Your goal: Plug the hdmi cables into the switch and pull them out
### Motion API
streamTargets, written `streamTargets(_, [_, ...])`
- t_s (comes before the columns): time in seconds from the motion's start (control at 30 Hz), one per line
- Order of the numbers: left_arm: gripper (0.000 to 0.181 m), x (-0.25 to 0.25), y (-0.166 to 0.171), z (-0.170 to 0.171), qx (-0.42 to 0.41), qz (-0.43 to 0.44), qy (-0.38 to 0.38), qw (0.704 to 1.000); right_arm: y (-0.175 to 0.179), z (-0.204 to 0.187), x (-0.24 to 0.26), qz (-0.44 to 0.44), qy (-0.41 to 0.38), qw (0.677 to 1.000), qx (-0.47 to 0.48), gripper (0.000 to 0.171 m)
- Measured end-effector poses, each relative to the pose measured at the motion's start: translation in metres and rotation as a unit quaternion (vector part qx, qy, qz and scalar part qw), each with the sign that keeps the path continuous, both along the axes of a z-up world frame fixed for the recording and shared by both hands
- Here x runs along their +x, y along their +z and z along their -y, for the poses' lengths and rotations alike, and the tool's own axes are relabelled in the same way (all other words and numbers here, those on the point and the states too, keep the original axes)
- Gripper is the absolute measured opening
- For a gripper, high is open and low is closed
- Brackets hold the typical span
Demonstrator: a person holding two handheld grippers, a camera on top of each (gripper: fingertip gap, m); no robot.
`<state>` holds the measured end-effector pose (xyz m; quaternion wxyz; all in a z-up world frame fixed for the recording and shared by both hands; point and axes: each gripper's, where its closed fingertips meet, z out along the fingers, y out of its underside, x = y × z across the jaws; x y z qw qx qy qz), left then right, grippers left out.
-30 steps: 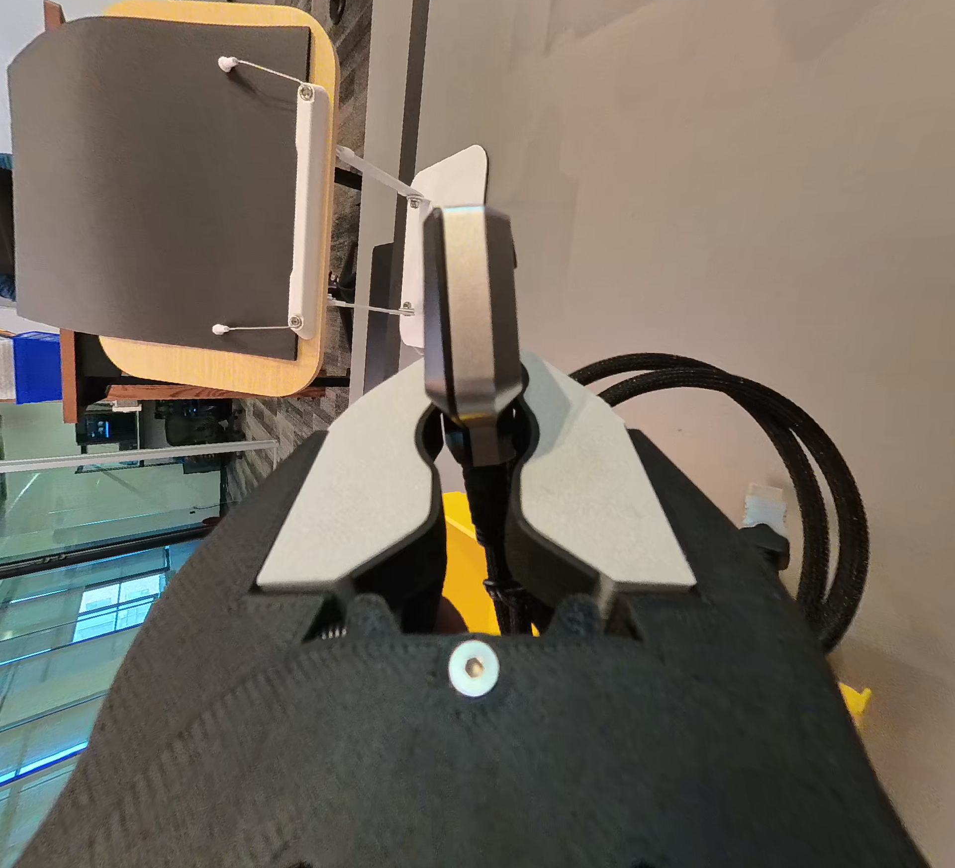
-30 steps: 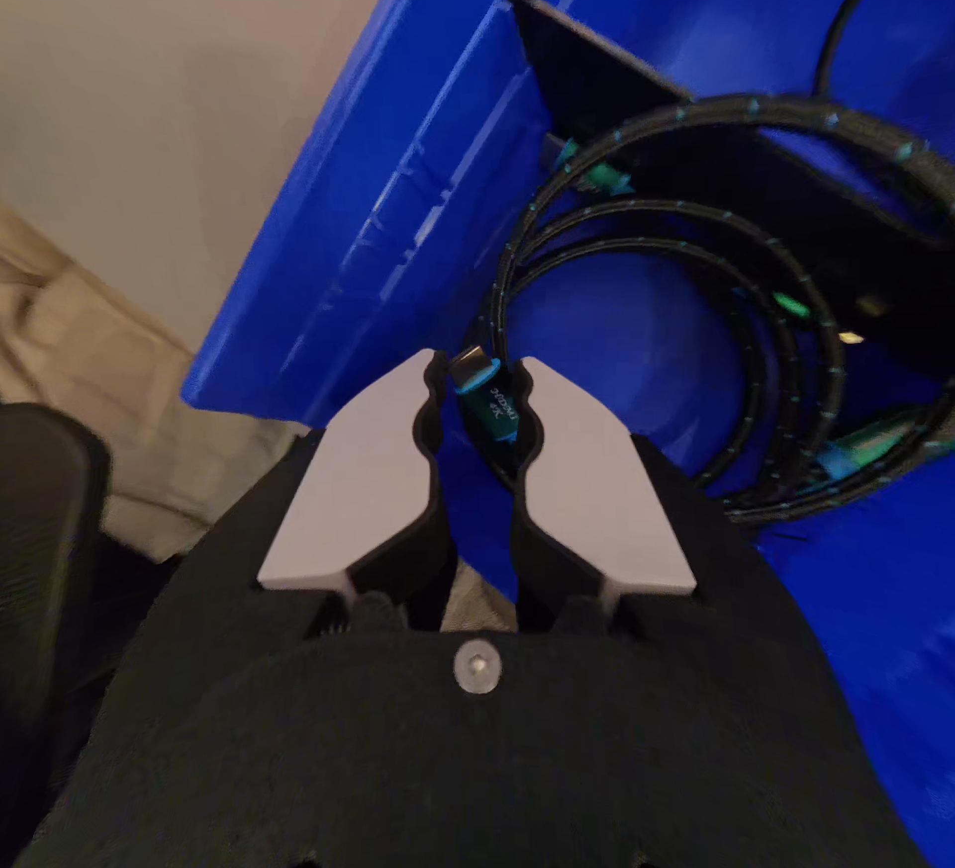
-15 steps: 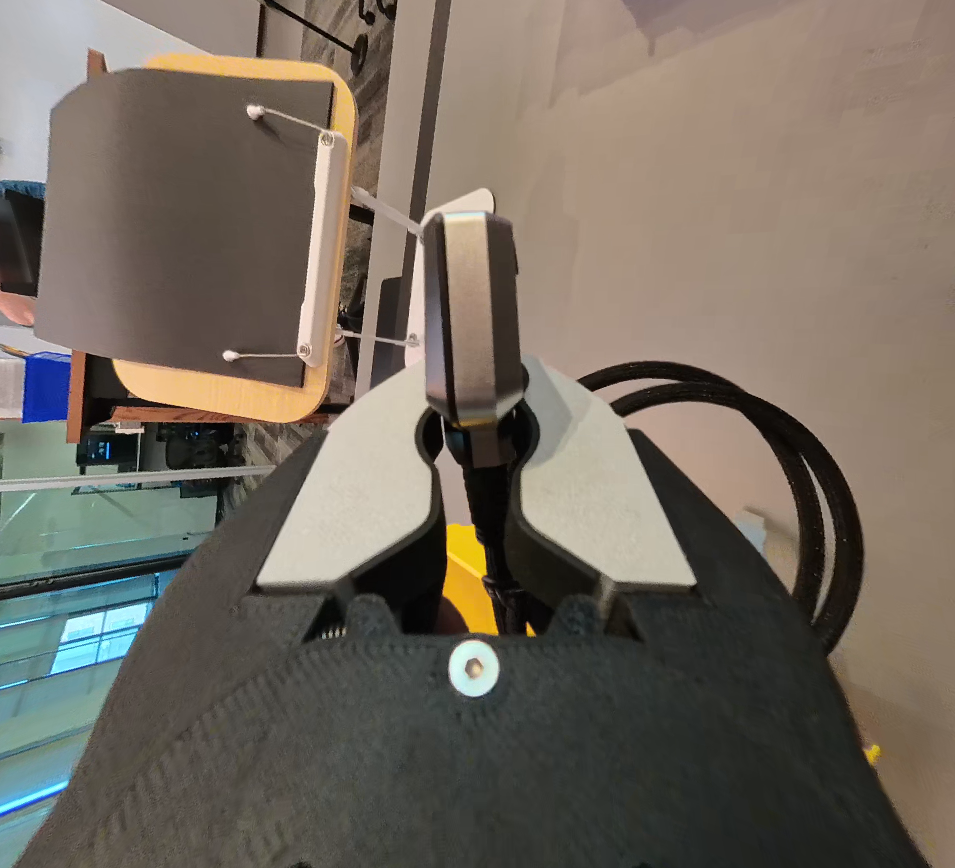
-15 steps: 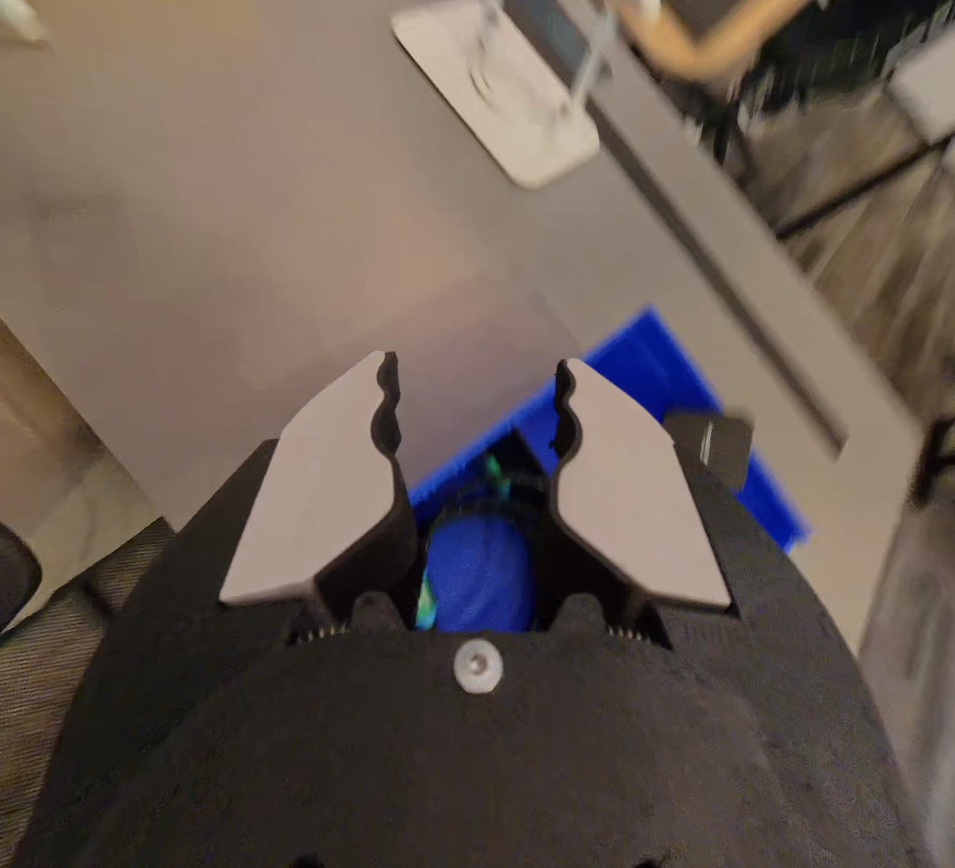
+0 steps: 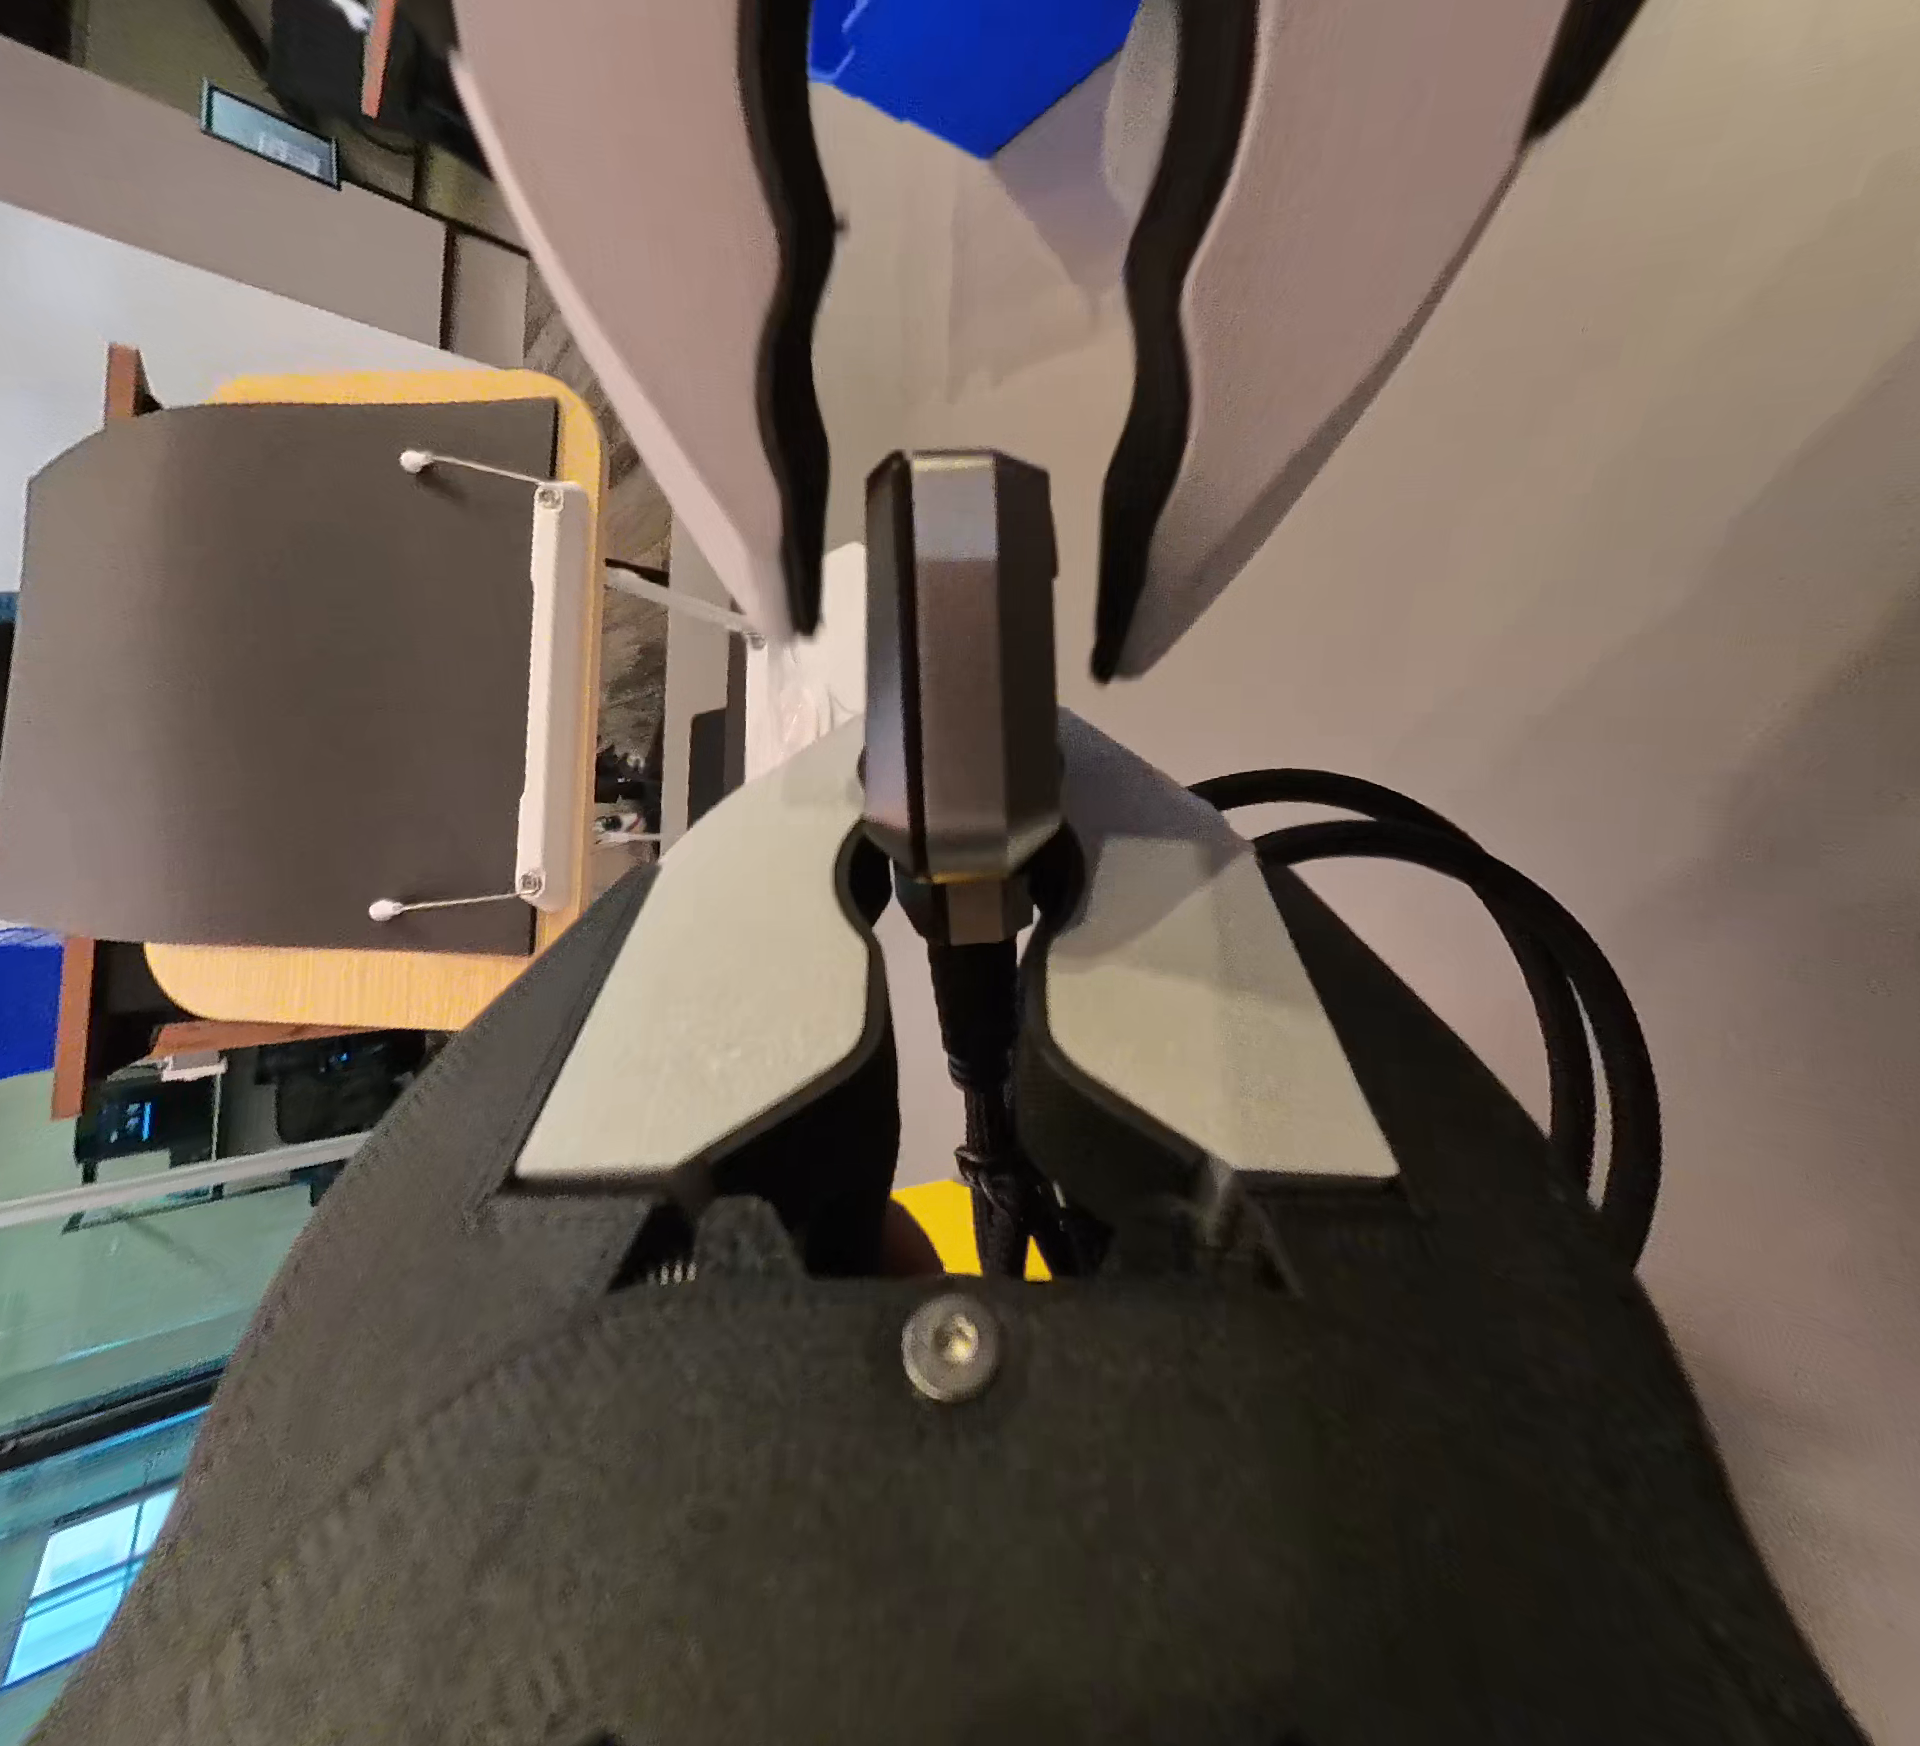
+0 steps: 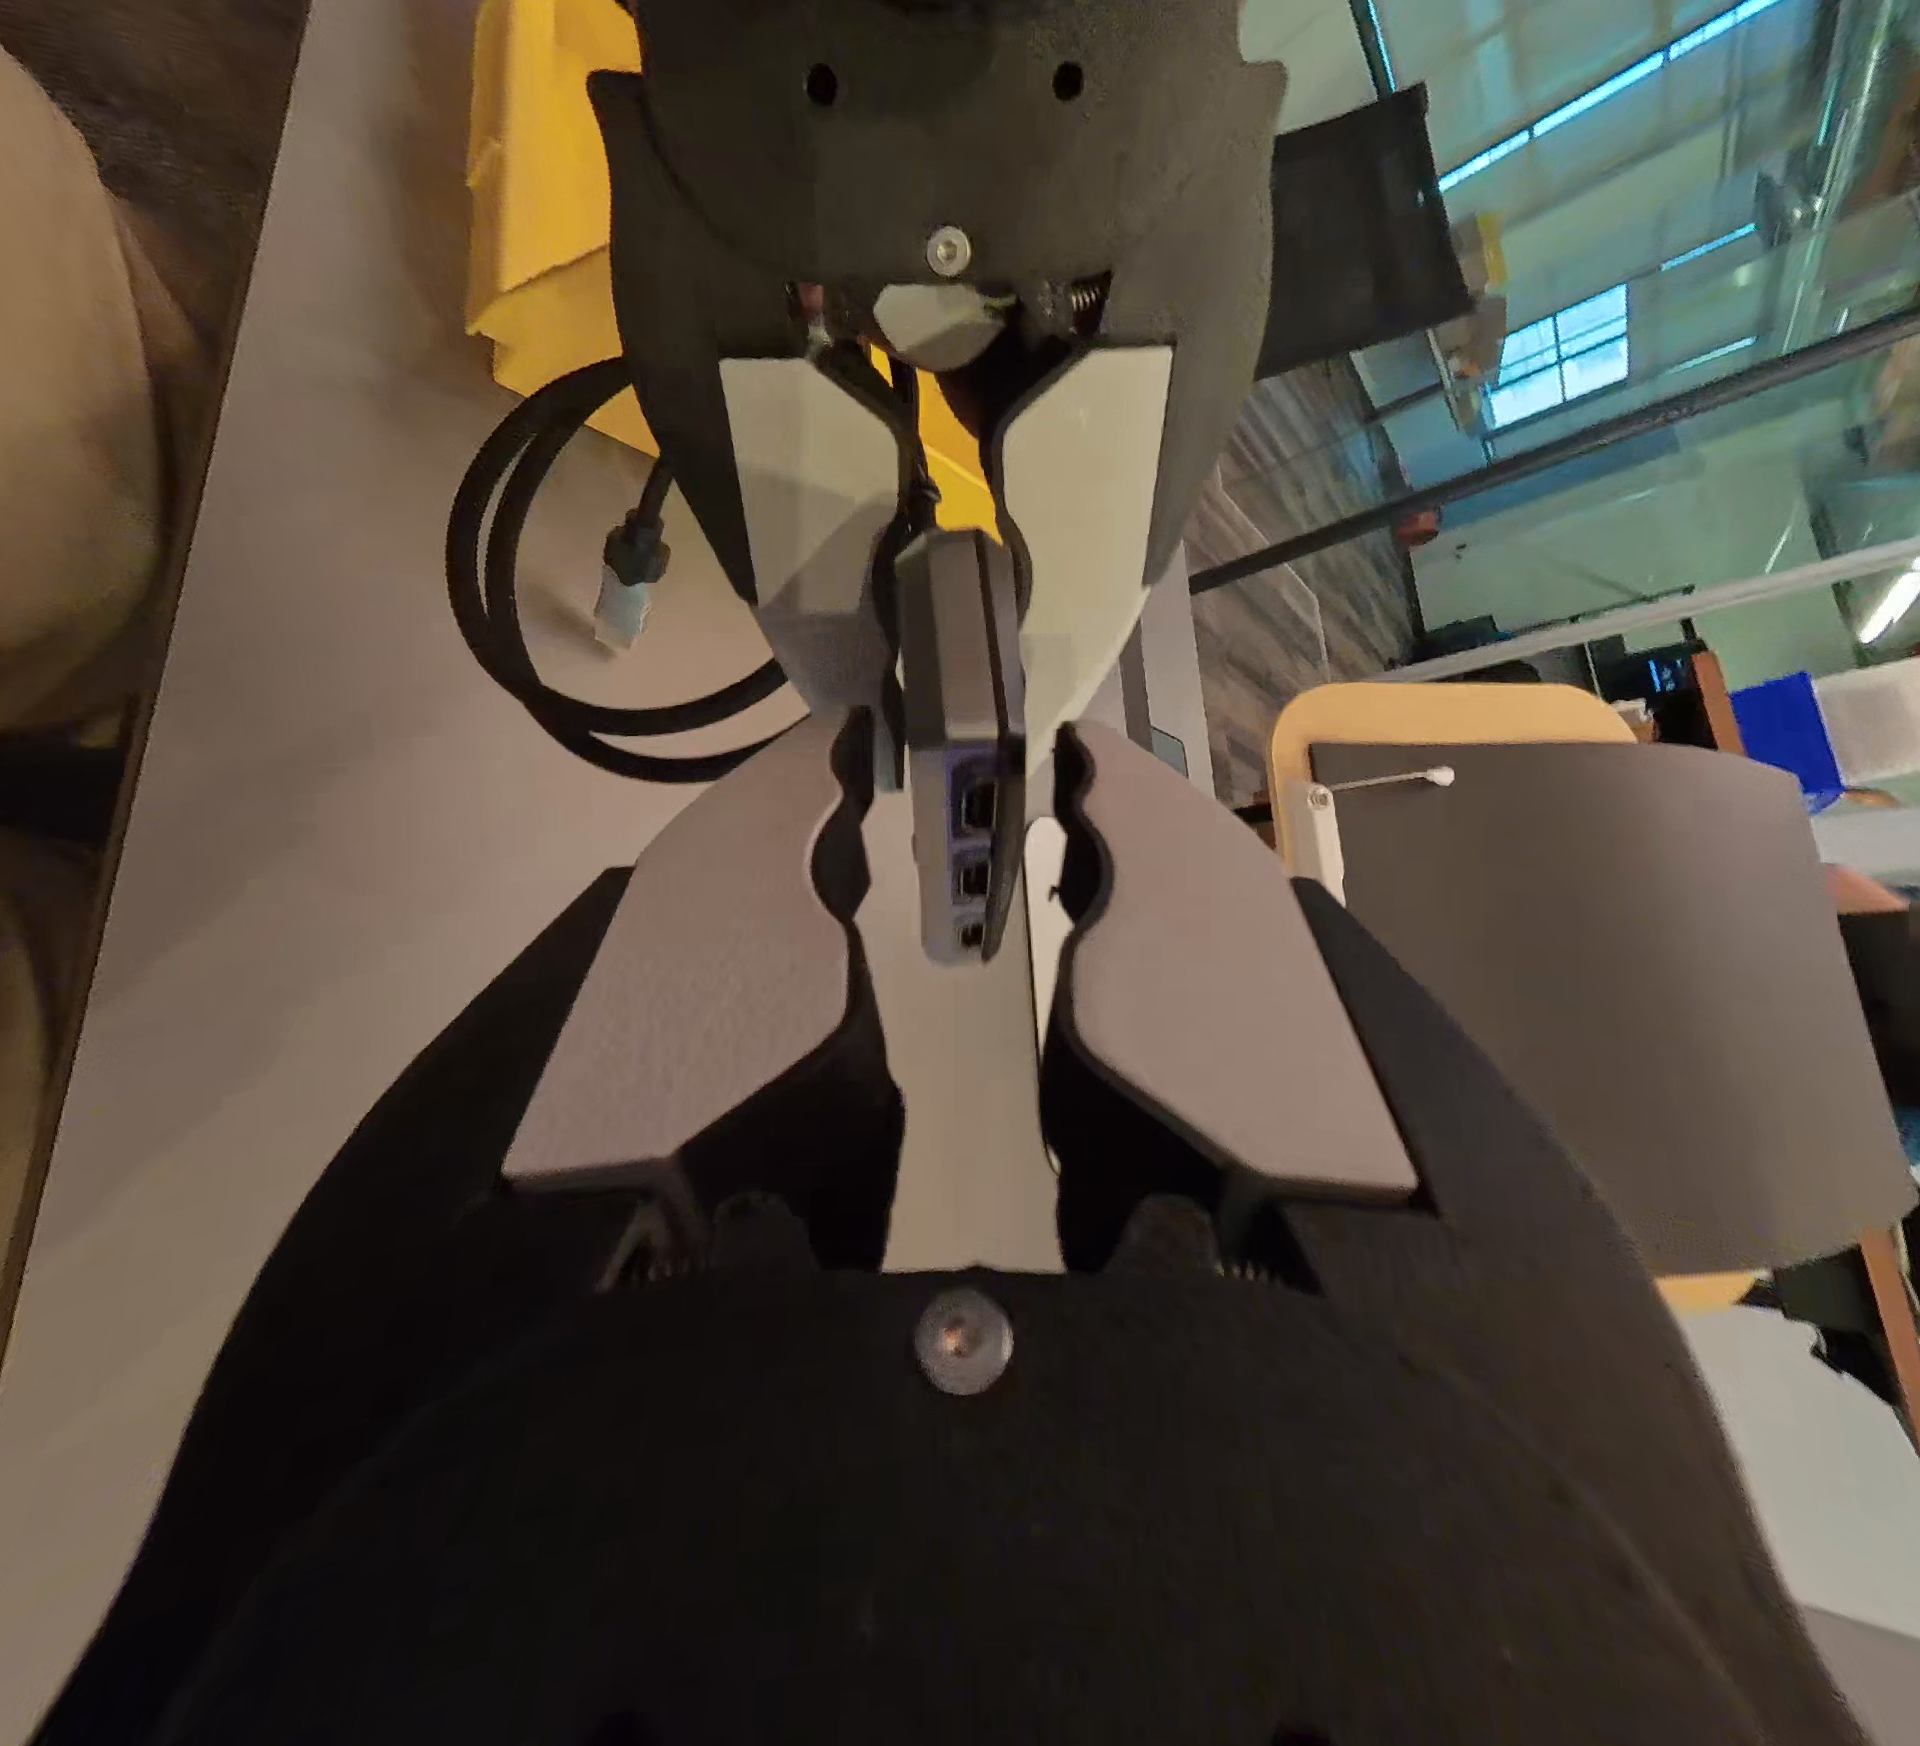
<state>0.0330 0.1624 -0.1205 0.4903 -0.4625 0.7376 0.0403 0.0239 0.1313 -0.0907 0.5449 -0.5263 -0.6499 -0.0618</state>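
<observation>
My left gripper (image 5: pixel 961 823) is shut on the cable end of a dark grey HDMI switch (image 5: pixel 966 574) and holds it above the table. The switch's black braided lead (image 5: pixel 977 1052) runs back between the fingers. My right gripper (image 5: pixel 951 647) comes in from the opposite side, open, one finger on each side of the switch's free end, not touching it. In the right wrist view the right gripper (image 6: pixel 958 740) is open around the switch (image 6: pixel 951 657), whose row of ports (image 6: pixel 975 839) faces the camera; the left gripper (image 6: pixel 940 616) holds the far end.
A coiled black cable (image 6: pixel 540 657) with a pale HDMI plug (image 6: pixel 621 605) lies on the beige table (image 6: pixel 312 865). A yellow object (image 6: pixel 530 169) sits behind it. A blue bin (image 5: pixel 966 23) is behind the right gripper. A black-backed chair (image 5: pixel 281 668) stands beyond the table edge. My right fingertips sit around 4 cm from my left ones.
My right gripper let go of a teal-plugged cable in the blue bin, opened, and swung across to straddle the switch. My left gripper has kept its hold on the switch.
</observation>
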Motion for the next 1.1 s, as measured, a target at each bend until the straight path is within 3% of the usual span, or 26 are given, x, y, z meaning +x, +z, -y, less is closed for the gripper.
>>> streamTargets(0.07, [0.022,0.003,-0.003,0.005,-0.002,-0.006,-0.009,1.000,-0.003,0.003,-0.006,0.001,0.017,1.000,0.003,0.020])
streamTargets(0.23, [0.025,0.007,0.001,0.005,-0.002,0.012,-0.013,1.000,0.003,0.003,0.005,-0.021,0.003,0.999,-0.026,0.019])
streamTargets(0.33, [0.031,-0.003,0.027,-0.011,0.052,0.053,0.011,0.997,0.023,-0.004,0.034,-0.051,-0.030,0.998,-0.035,0.020])
streamTargets(0.5, [0.030,-0.032,0.080,-0.037,0.095,0.148,0.055,0.983,0.074,-0.019,0.119,-0.105,-0.127,0.986,-0.007,0.019])
streamTargets(0.73, [0.026,-0.050,0.084,-0.051,0.123,0.126,0.084,0.981,0.132,-0.032,0.270,-0.124,-0.277,0.952,0.040,0.019])
streamTargets(0.87, [0.025,-0.046,0.078,-0.050,0.125,0.114,0.081,0.982,0.119,-0.046,0.343,-0.140,-0.334,0.932,0.012,0.019])
streamTargets(1.1, [0.024,-0.045,0.072,-0.053,0.127,0.103,0.083,0.983,0.052,-0.068,0.422,-0.171,-0.407,0.896,-0.039,0.020])
